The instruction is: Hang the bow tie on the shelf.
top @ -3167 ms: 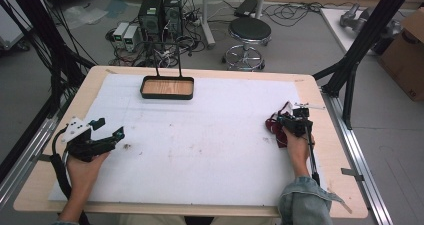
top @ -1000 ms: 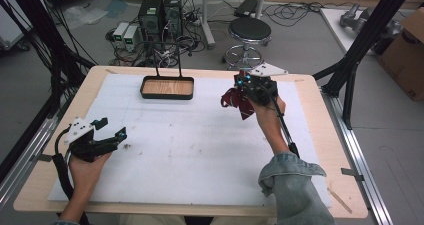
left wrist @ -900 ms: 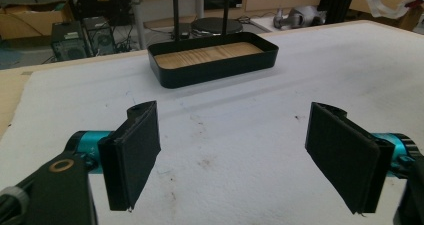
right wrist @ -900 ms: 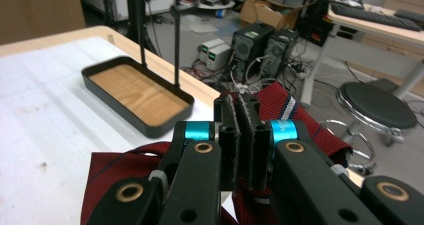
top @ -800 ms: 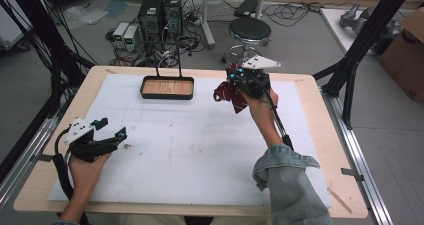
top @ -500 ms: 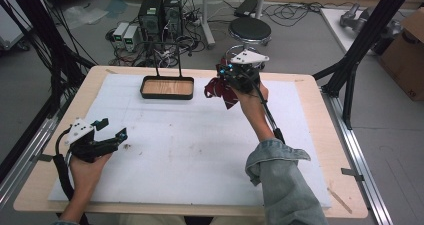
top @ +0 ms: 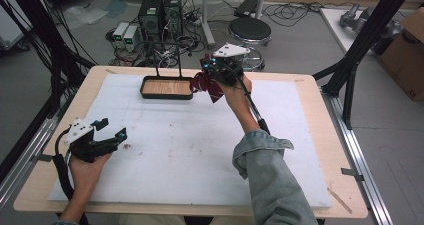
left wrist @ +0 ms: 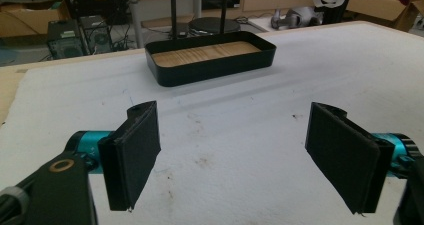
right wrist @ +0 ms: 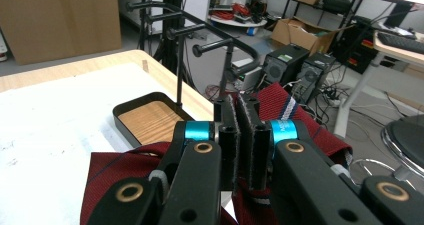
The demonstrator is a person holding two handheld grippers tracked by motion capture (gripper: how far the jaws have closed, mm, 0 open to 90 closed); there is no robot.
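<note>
A dark red necktie with a white and blue stripe hangs from my right gripper, which is shut on it and held in the air just right of the black tray. In the right gripper view the tie bunches around the closed jaws, with the tray and a black multi-arm rack ahead. My left gripper rests open near the table's front left, nothing between its pads. The tray lies ahead of it.
A white foam mat covers the wooden table. The tray has a wood-grain floor, and the rack's posts rise behind it. Black frame posts flank the table. Computers, cables and a stool stand on the floor beyond.
My right gripper has carried the tie from the table's right side up and leftward to beside the tray. The left gripper has stayed put and open.
</note>
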